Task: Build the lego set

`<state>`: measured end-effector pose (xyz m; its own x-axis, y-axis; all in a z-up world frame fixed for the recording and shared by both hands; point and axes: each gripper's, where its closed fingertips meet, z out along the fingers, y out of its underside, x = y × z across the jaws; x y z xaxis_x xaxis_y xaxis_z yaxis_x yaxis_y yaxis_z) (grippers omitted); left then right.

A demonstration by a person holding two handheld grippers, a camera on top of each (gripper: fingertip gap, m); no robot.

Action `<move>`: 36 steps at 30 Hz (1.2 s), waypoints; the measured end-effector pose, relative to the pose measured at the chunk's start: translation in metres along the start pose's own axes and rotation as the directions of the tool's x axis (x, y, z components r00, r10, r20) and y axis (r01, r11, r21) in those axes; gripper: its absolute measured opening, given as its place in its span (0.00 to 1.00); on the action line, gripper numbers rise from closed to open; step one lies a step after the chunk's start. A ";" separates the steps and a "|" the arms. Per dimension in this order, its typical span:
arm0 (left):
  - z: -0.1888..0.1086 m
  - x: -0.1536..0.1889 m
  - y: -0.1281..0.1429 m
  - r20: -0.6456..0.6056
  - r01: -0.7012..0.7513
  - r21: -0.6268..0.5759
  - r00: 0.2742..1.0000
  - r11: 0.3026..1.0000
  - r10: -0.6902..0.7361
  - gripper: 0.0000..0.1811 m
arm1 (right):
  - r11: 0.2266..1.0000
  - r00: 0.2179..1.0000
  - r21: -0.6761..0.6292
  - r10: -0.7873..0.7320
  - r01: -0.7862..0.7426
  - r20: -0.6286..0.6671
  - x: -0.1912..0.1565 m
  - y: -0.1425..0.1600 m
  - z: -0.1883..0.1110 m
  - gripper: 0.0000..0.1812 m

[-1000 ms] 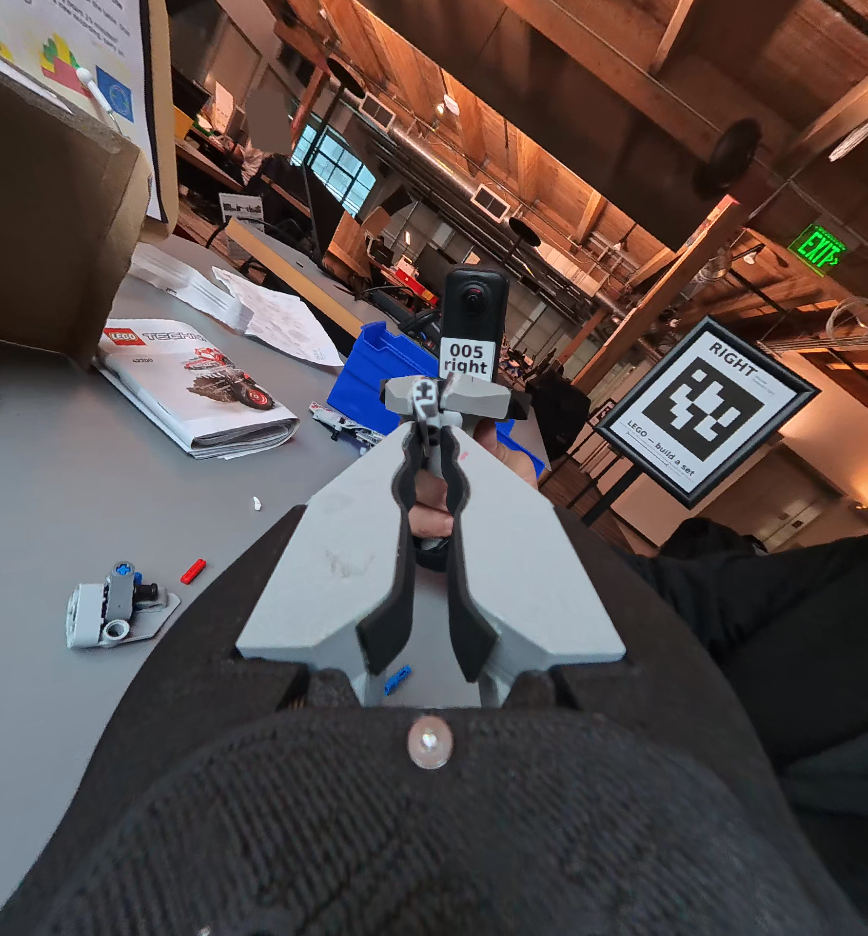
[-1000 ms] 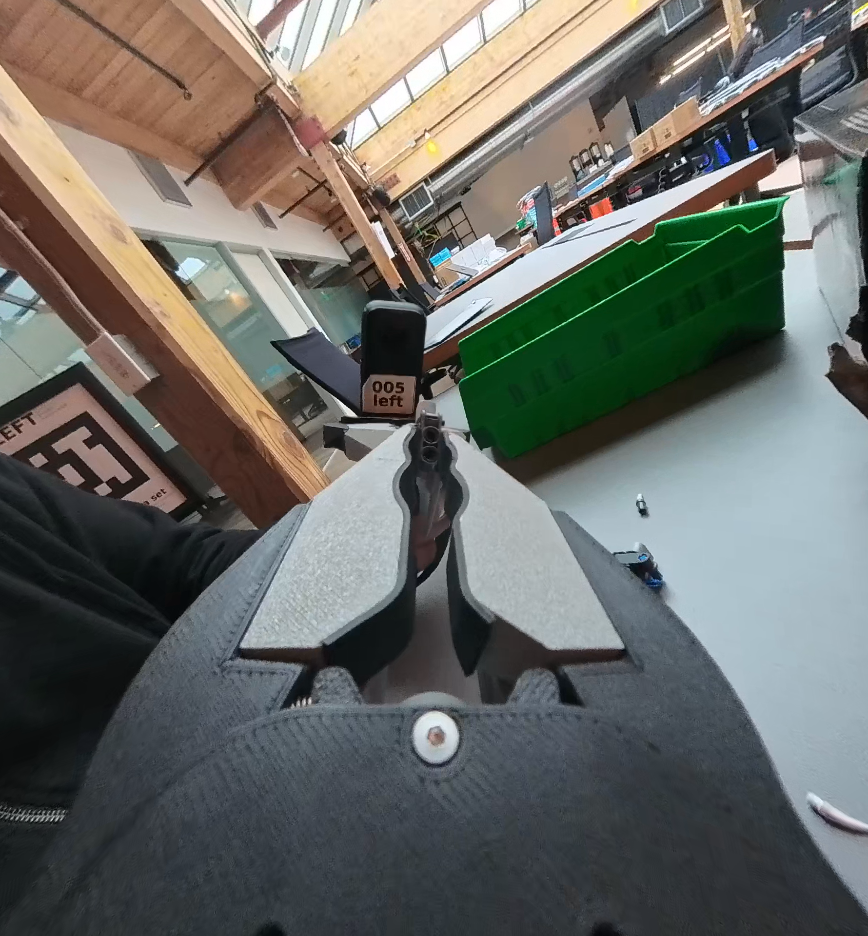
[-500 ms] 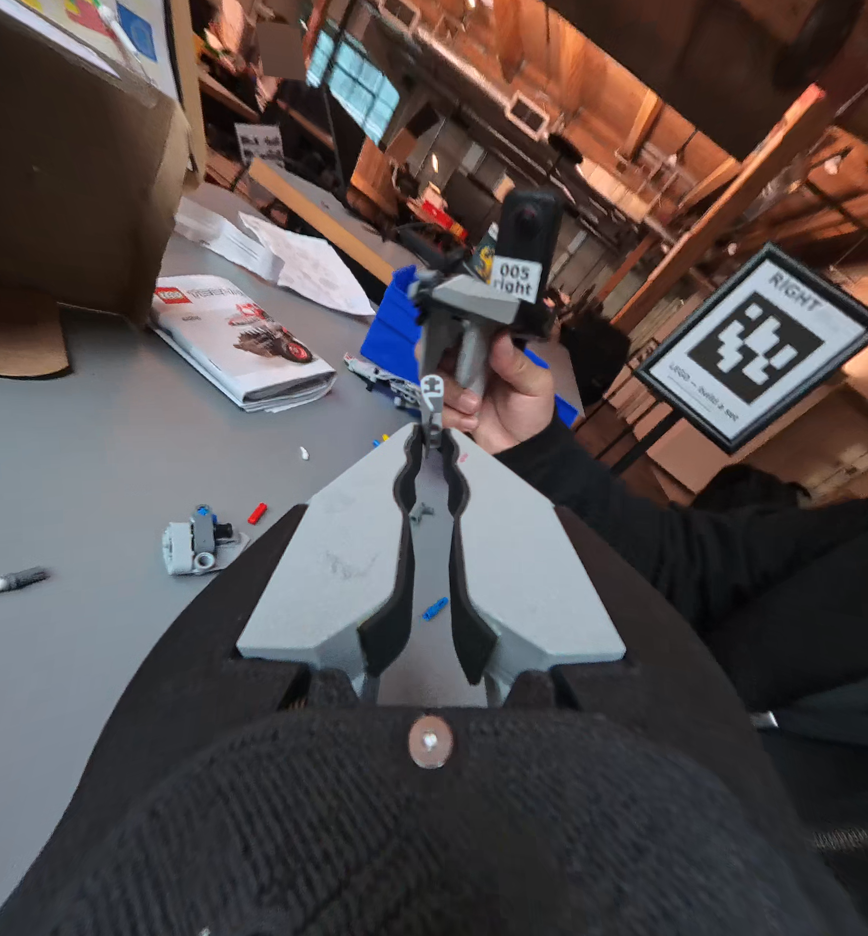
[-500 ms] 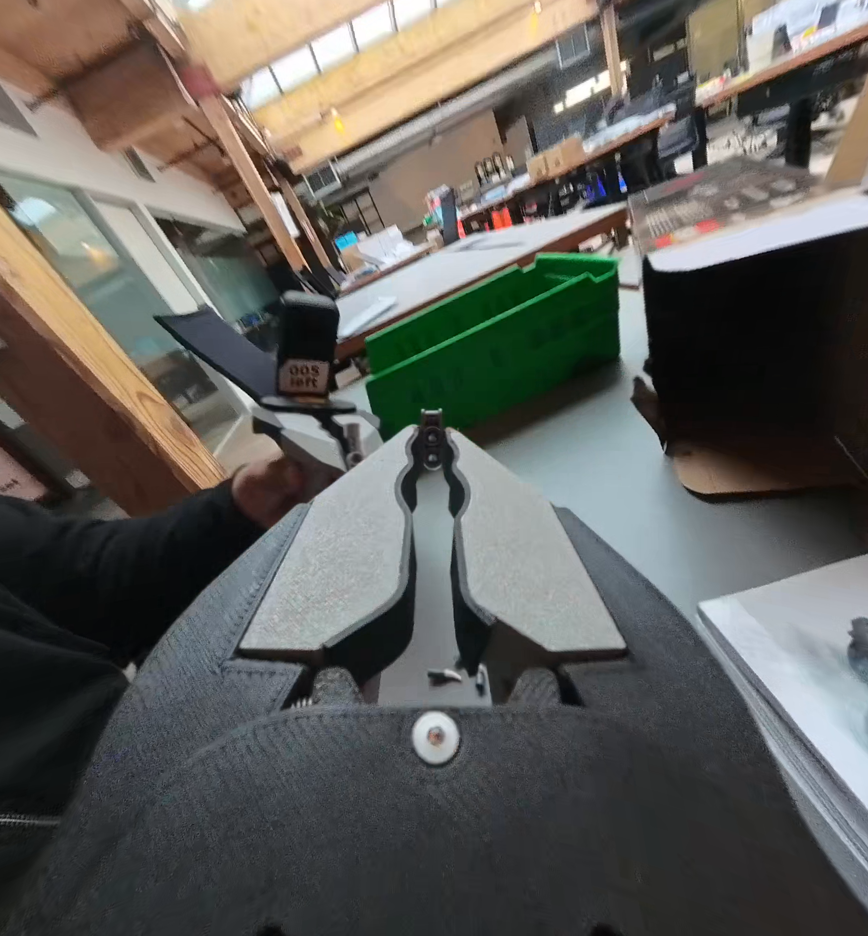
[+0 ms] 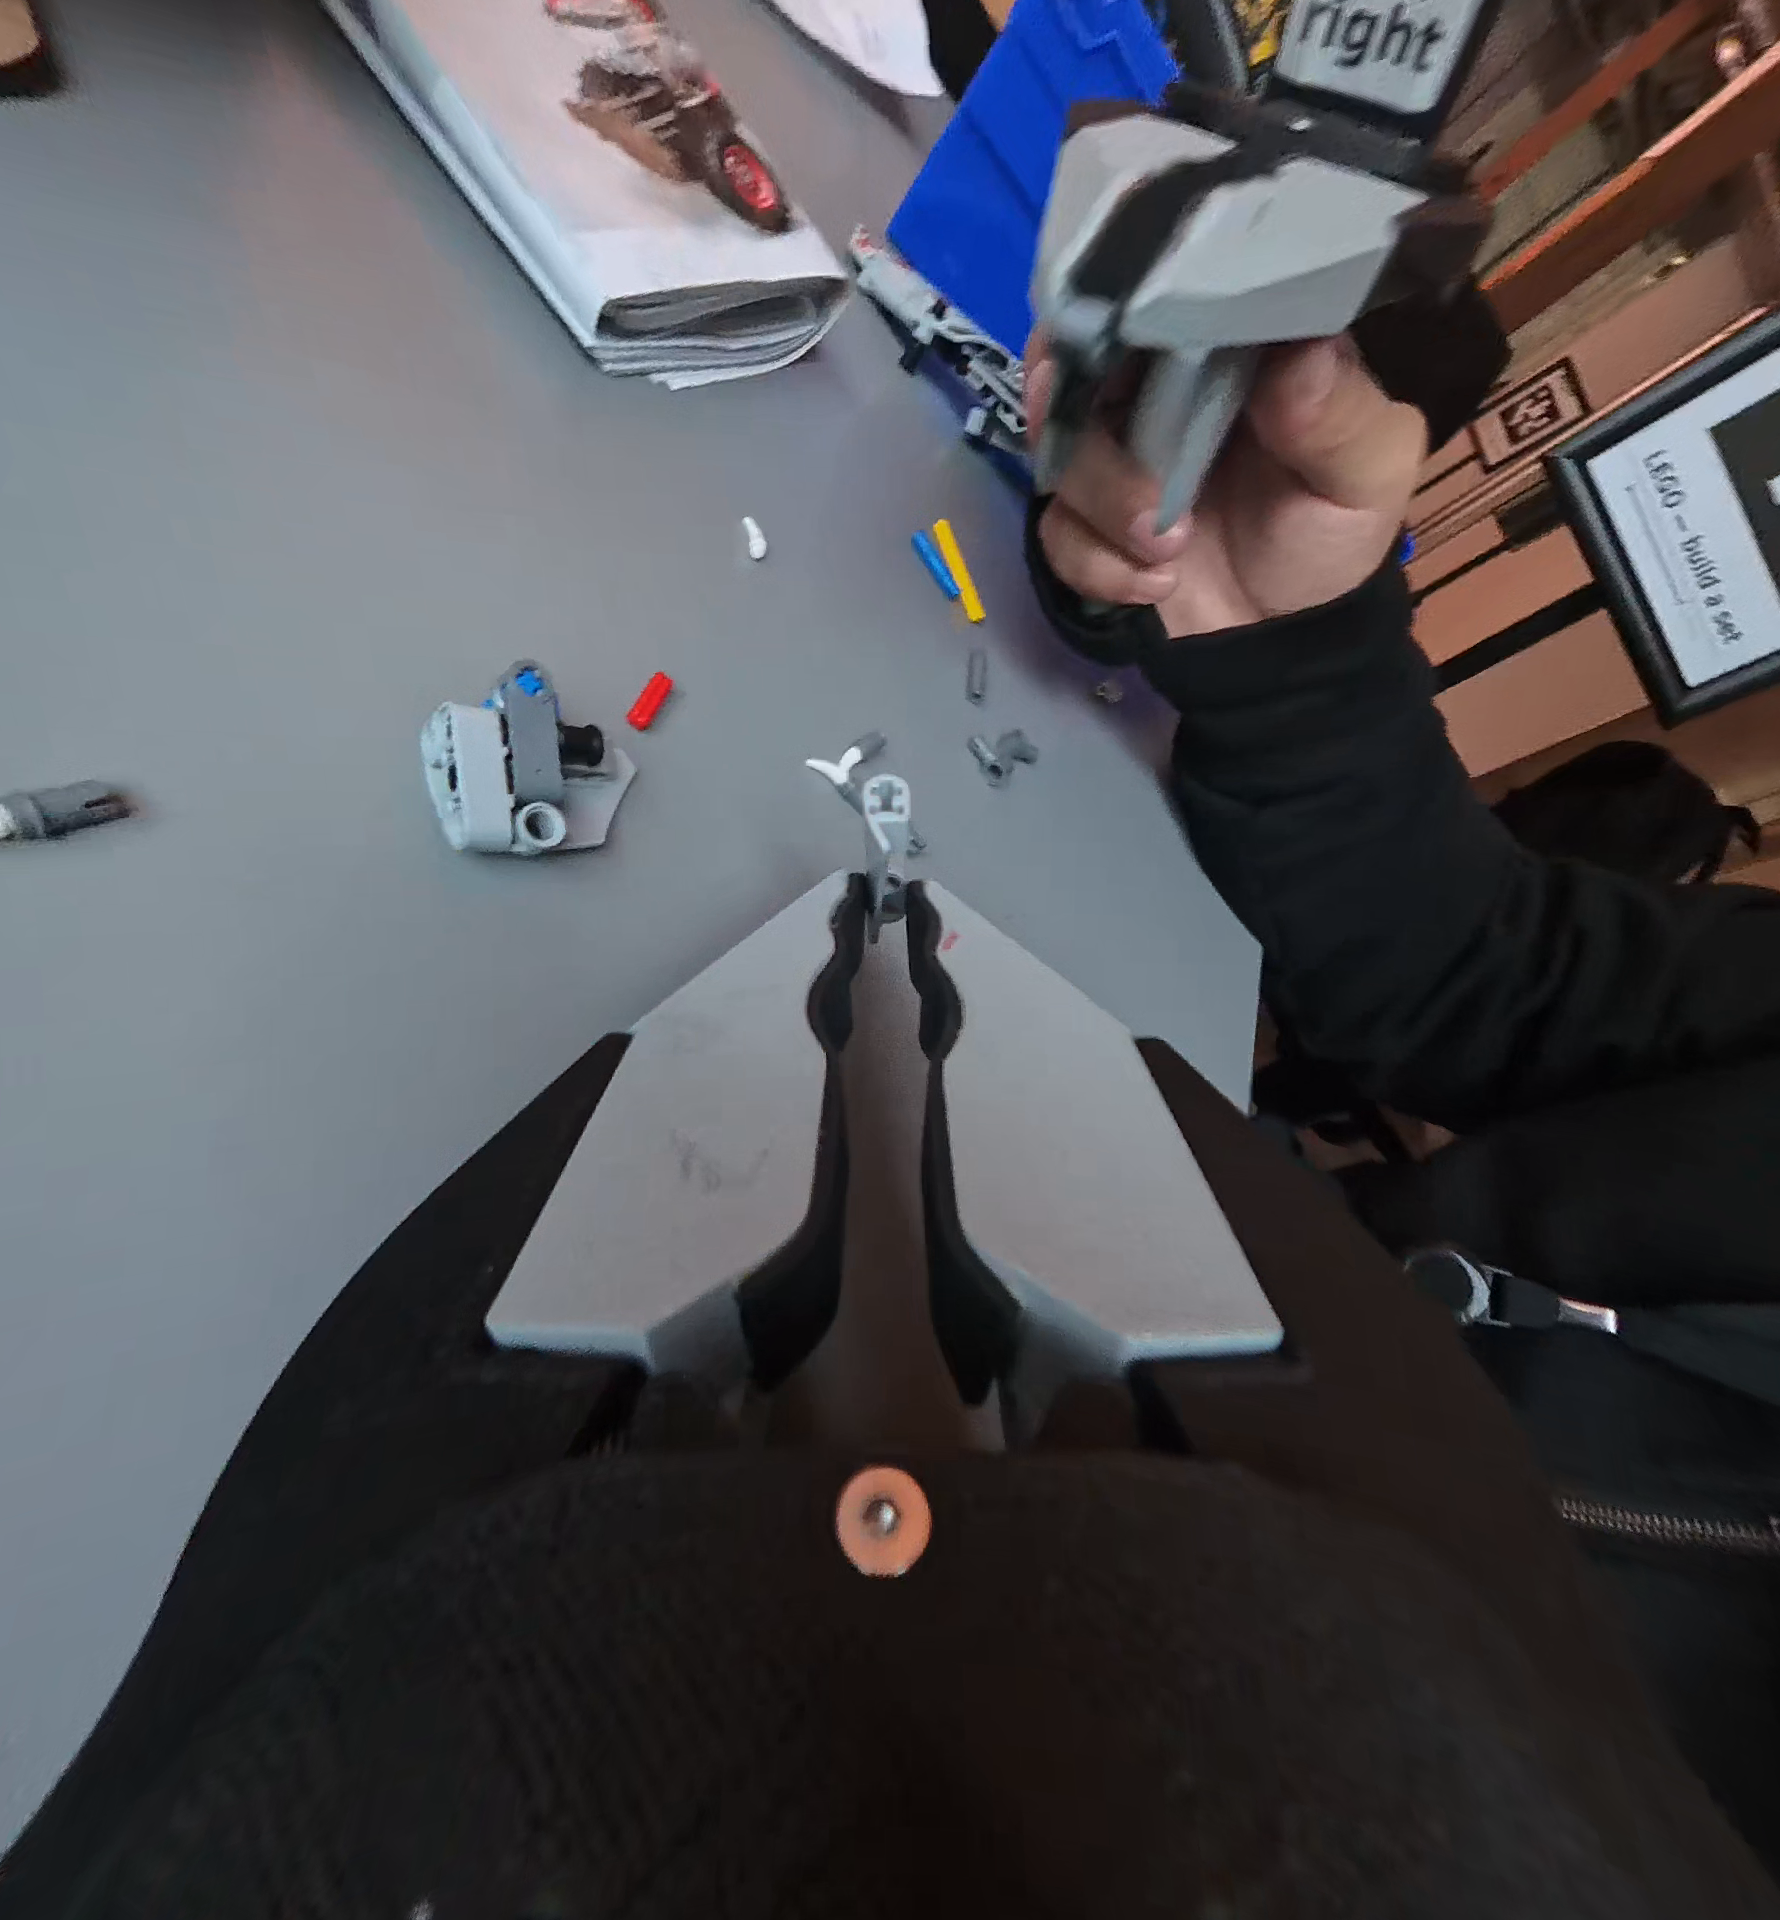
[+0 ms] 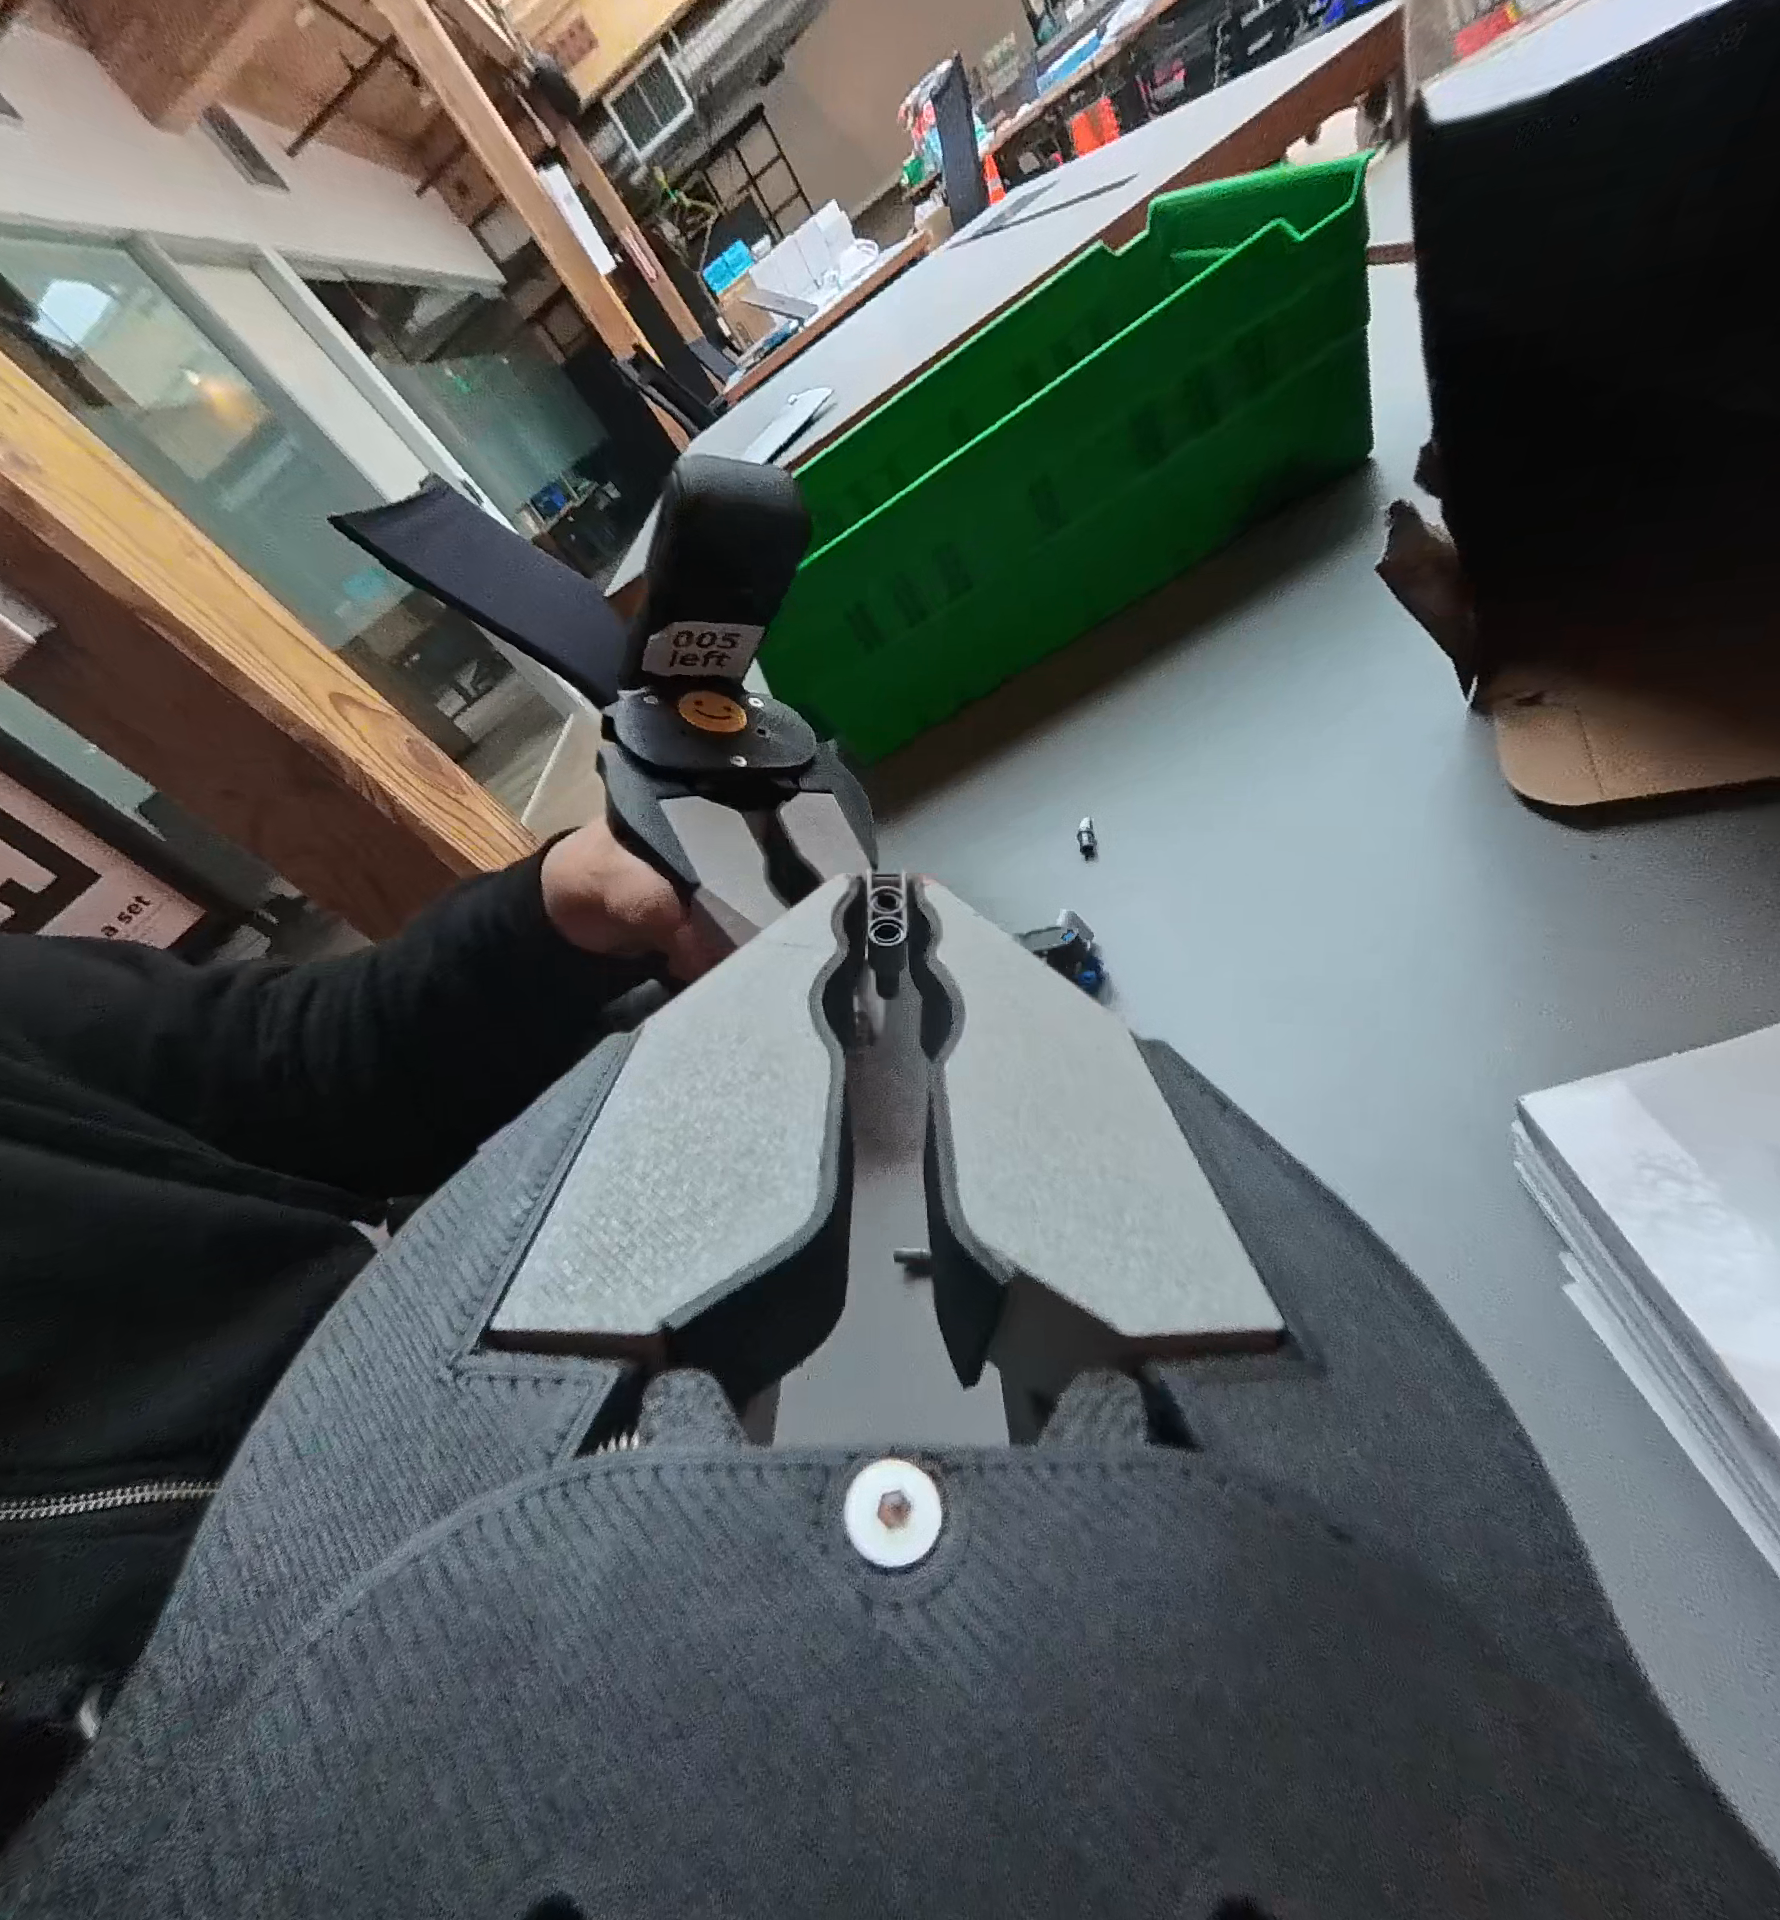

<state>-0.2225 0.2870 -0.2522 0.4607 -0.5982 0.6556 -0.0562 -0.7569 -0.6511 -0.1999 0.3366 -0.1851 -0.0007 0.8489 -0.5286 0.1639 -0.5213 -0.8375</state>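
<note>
My left gripper (image 5: 878,902) is shut on a small light grey Lego connector (image 5: 884,823) and holds it low over the grey table (image 5: 242,1039). A grey sub-assembly with blue and black pins (image 5: 512,764) lies to its left. My right gripper (image 6: 886,906) is shut on a dark grey beam with round holes (image 6: 886,920), held above the table. A hand (image 5: 1270,509) holds that gripper up at the right of the left wrist view. The two grippers are apart.
Loose parts lie ahead of the left gripper: a red pin (image 5: 649,699), blue and yellow axles (image 5: 948,566), grey pins (image 5: 1000,748), a white piece (image 5: 753,537). An instruction booklet (image 5: 657,208), a blue bin (image 5: 1011,135), a green bin (image 6: 1073,468) and a cardboard box (image 6: 1634,364) border the work area.
The grippers met tip to tip, then separated. The left gripper tilted down towards the table, keeping its grey connector. The right gripper rose to the upper right, keeping its dark beam.
</note>
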 end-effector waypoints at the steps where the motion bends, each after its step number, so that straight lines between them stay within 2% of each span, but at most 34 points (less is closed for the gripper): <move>1: -0.001 0.001 -0.001 -0.012 0.000 0.006 1.000 1.000 0.000 0.03 | 1.000 1.000 -0.018 0.004 -0.004 0.001 0.000 0.003 0.002 0.02; 4: 0.000 -0.007 0.000 0.012 0.056 0.002 0.998 0.998 -0.056 0.03 | 0.998 0.996 -0.022 0.053 -0.052 0.065 -0.008 0.006 0.007 0.02; 6: 0.001 -0.010 0.001 0.030 0.074 -0.011 0.997 0.997 -0.074 0.03 | 0.997 0.995 -0.030 0.071 -0.069 0.064 -0.006 0.008 0.009 0.02; 9: 0.002 -0.015 0.000 0.075 0.072 -0.003 0.995 0.997 -0.071 0.21 | 0.996 0.992 -0.030 0.090 -0.087 0.092 -0.009 0.008 0.009 0.02; 12: -0.003 -0.015 -0.005 0.081 0.057 0.018 0.995 0.998 -0.058 0.25 | 0.995 0.990 -0.030 0.098 -0.095 0.098 -0.010 0.007 0.008 0.02; 14: -0.009 -0.009 -0.016 0.068 0.013 0.076 0.998 0.997 -0.018 0.23 | 0.996 0.992 -0.044 0.078 -0.074 0.101 -0.013 0.008 0.009 0.02; 17: -0.013 0.015 -0.034 -0.023 -0.038 0.154 0.999 0.987 0.042 0.21 | 0.994 0.989 -0.096 0.063 -0.051 0.130 -0.022 0.016 0.014 0.02; 23: -0.002 0.048 -0.037 -0.231 -0.004 0.143 0.972 0.990 0.037 0.14 | 0.980 0.977 -0.199 0.066 -0.024 0.205 -0.039 0.035 0.024 0.02; 27: 0.002 0.049 -0.029 -0.228 -0.030 0.111 0.972 0.993 0.055 0.08 | 0.981 0.969 -0.196 0.057 -0.009 0.241 -0.045 0.033 0.023 0.02; 28: 0.000 0.052 -0.028 -0.242 -0.045 0.111 0.968 0.993 0.071 0.03 | 0.983 0.965 -0.182 0.047 0.001 0.259 -0.049 0.031 0.022 0.02; 30: -0.002 0.061 -0.028 -0.262 -0.092 0.126 0.957 0.988 0.123 0.03 | 0.985 0.958 -0.168 0.005 0.045 0.287 -0.056 0.029 0.021 0.02; 33: -0.004 0.064 -0.029 -0.181 -0.233 0.160 0.948 0.959 0.260 0.03 | 0.982 0.956 -0.144 -0.075 0.120 0.285 -0.060 0.026 0.020 0.02; 36: -0.008 0.065 -0.037 -0.080 -0.352 0.215 0.923 0.911 0.376 0.03 | 0.993 0.954 -0.075 -0.070 0.096 0.293 -0.061 0.013 0.014 0.05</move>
<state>-0.1977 0.2740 -0.1827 0.3329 -0.8579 0.3914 -0.0231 -0.4224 -0.9061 -0.2117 0.2770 -0.1661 -0.3010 0.8207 -0.4857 0.2362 -0.4293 -0.8717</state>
